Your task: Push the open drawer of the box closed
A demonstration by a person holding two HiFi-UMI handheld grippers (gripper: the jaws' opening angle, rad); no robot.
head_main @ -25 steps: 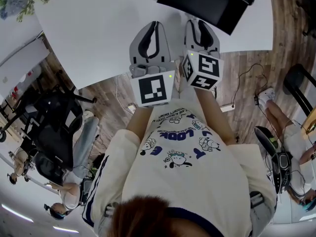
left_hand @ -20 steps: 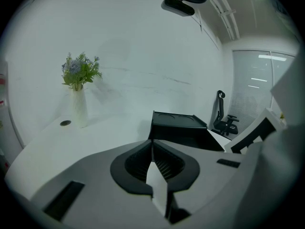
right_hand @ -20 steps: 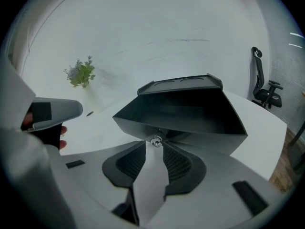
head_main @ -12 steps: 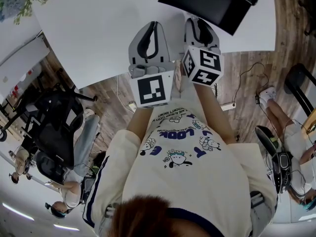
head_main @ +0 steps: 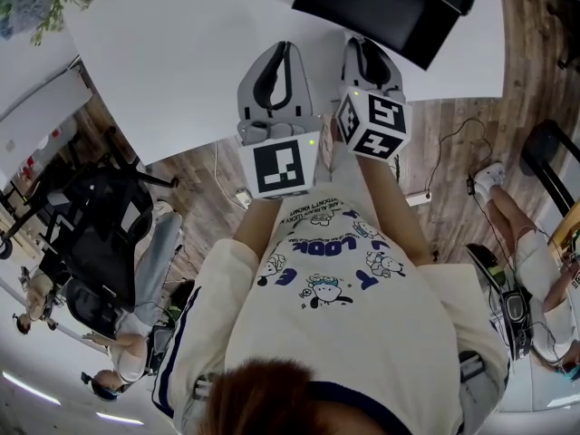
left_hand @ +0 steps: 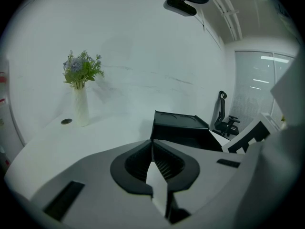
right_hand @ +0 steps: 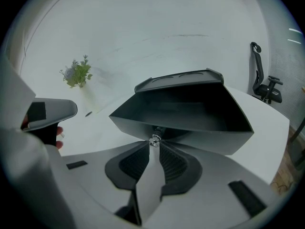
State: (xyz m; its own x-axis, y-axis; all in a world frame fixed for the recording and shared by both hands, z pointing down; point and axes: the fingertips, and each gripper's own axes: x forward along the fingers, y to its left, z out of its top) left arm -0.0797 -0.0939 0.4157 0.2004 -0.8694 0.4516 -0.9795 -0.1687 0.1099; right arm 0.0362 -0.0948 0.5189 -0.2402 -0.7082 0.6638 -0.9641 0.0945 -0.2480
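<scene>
1. Drawer (right_hand: 205,137) of the black box (head_main: 390,3) stands out from its body, its dark inside open to view in the right gripper view, so by my reading the push is not yet done and the whole closing travel is left.
2. In the head view the box sits on the white table (head_main: 181,53) at 1 o'clock from both grippers.
3. Right gripper (right_hand: 153,144) points straight at the drawer front, its jaws pressed together, tips at the small metal knob (right_hand: 155,140). Whether they nip the knob or only meet it I cannot tell.
4. Left gripper (left_hand: 152,149) is held level just beside the right at its 9 o'clock, jaws pressed together on nothing, with the box at its 1 o'clock and clear of it.
5. Both forearms reach forward close together from the person's chest.
</scene>
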